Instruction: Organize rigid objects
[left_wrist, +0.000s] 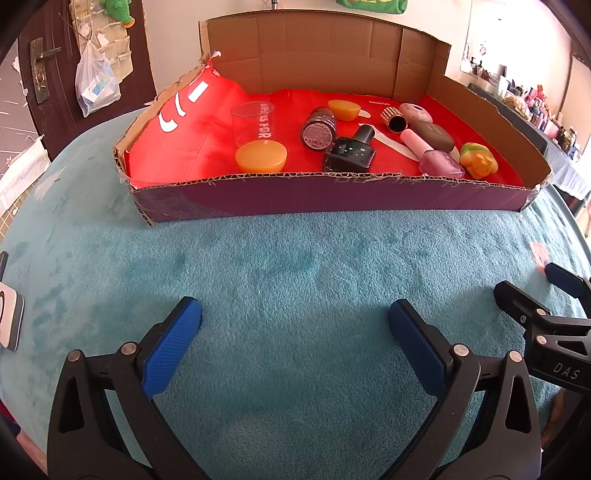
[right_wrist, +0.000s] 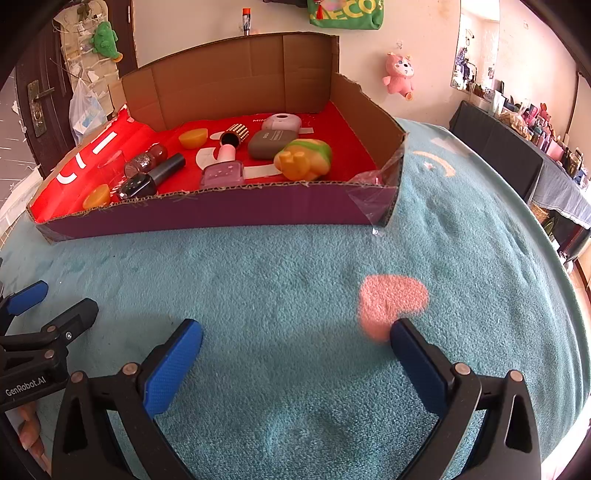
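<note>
Small rigid items lie in the shallow cardboard tray (left_wrist: 258, 192) with red liner, far on the teal fleece blanket (left_wrist: 295, 266): black glass nail-polish bottle (left_wrist: 351, 153) near-centre, pink polish bottle (left_wrist: 439, 162) right, orange plastic half-dome (left_wrist: 261, 156) left. Likely light, stiff and slick, the glass breakable; best pinched across the flat bottle bodies. Left gripper (left_wrist: 294, 317) and right gripper (right_wrist: 295, 338) hover near, both spread wide, empty.

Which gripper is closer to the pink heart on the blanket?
Right. The right gripper hovers open with one finger's tip at the pink heart's edge. The left gripper, also open, sits farther off; from there the heart is only a faint patch far to the side.
</note>
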